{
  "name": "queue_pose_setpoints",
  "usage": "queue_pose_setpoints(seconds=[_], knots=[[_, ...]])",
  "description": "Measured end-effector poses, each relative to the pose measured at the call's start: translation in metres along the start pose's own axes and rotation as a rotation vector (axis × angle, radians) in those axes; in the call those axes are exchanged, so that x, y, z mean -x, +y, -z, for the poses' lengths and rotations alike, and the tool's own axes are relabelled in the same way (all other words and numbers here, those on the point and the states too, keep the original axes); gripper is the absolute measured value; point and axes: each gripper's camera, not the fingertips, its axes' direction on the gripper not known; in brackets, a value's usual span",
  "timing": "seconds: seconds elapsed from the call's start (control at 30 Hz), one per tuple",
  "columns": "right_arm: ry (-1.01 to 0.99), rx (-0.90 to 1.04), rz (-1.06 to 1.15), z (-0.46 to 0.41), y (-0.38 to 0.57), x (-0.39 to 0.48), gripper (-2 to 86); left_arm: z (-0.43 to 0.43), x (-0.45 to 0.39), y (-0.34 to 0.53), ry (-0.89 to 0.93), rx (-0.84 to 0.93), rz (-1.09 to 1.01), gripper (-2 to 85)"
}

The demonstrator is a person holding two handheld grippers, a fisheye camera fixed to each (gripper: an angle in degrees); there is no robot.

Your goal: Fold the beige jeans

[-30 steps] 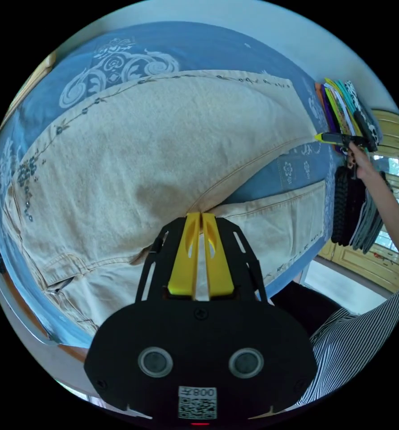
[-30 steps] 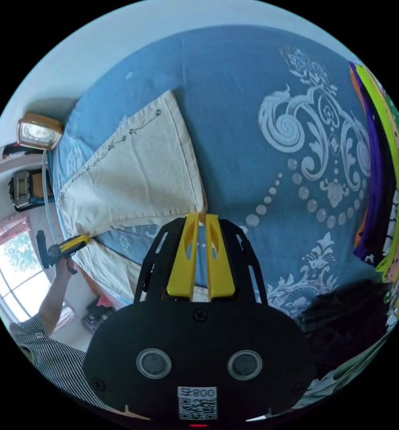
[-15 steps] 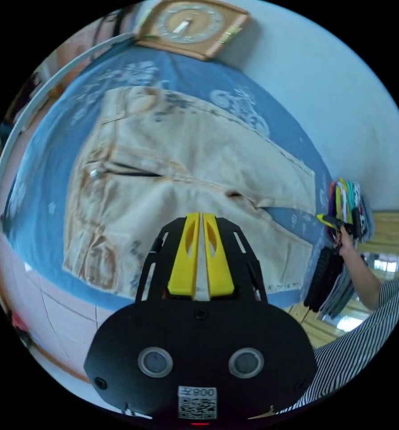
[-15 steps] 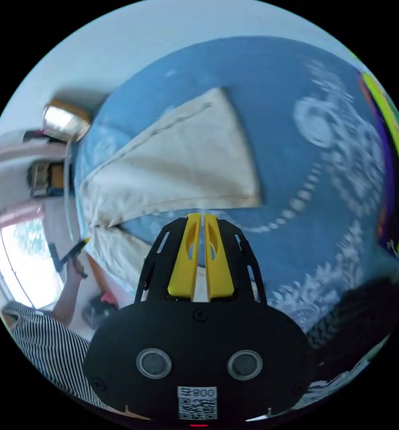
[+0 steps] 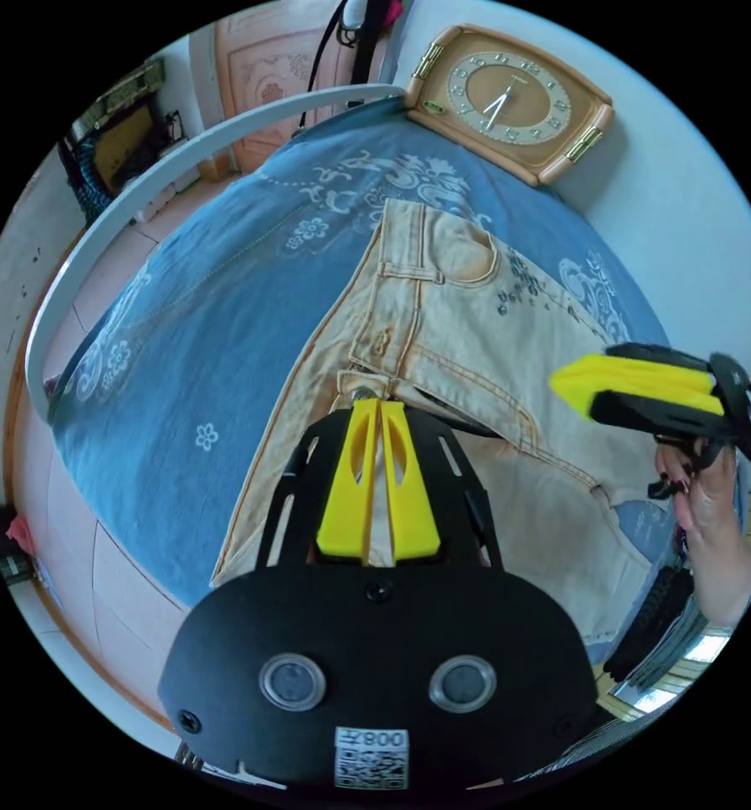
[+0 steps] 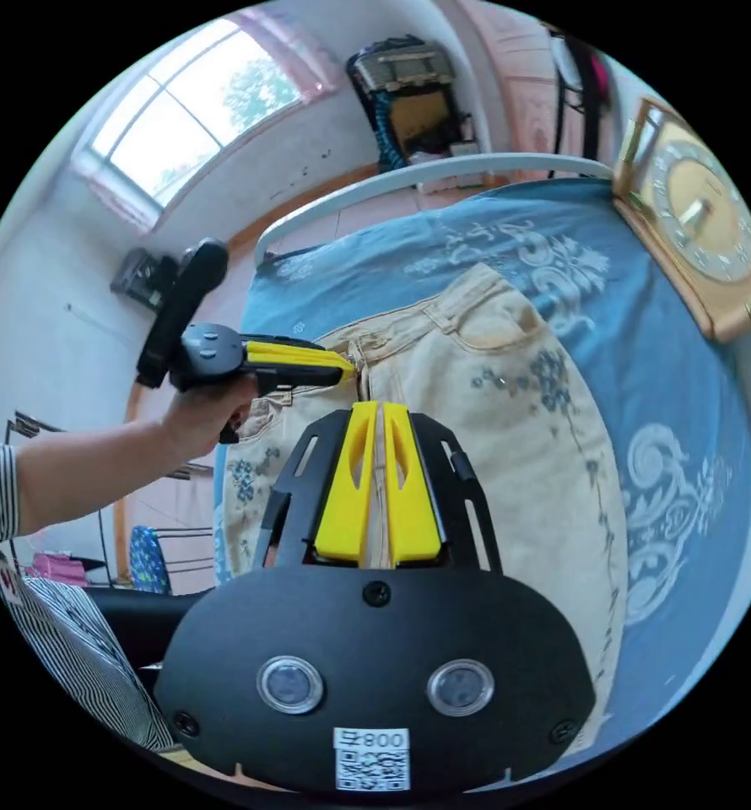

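Left gripper view: beige jeans (image 5: 468,354), orange-stitched, dark floral embroidery by the pockets, lay flat on the blue patterned bedspread (image 5: 198,337). Left gripper (image 5: 379,407) pressed together at the waistband button; right gripper (image 5: 561,381) likewise together, above the fabric. Clock (image 5: 510,101) numerals unreadable. Right gripper view: window (image 6: 190,110) added.

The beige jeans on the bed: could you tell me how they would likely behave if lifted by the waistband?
The beige jeans lie flat and creased on the blue bedspread, so they would probably hang limp, legs trailing. The thick seams and waistband suggest denim, likely fairly heavy for cloth. The left tool sits at the waistband; a pinch there would likely hold without slipping.
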Motion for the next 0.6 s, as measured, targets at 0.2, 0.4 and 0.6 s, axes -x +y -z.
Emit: queue_pose_setpoints(seconds=[0.2, 0.4, 0.6], knots=[[0.125, 0.156, 0.120, -0.065, -0.058, 0.037, 5.2, 0.025, 0.022, 0.025, 0.035, -0.158, 0.018, 0.3], [0.210, 0.166, 0.168, -0.078, -0.073, 0.047, 3.8, 0.049, 0.041, 0.032, 0.046, -0.191, -0.003, 0.4], [0.016, 0.117, 0.035, -0.063, -0.083, 0.017, 0.6, 0.073, 0.054, 0.033, 0.024, -0.194, -0.024, 0.3]])
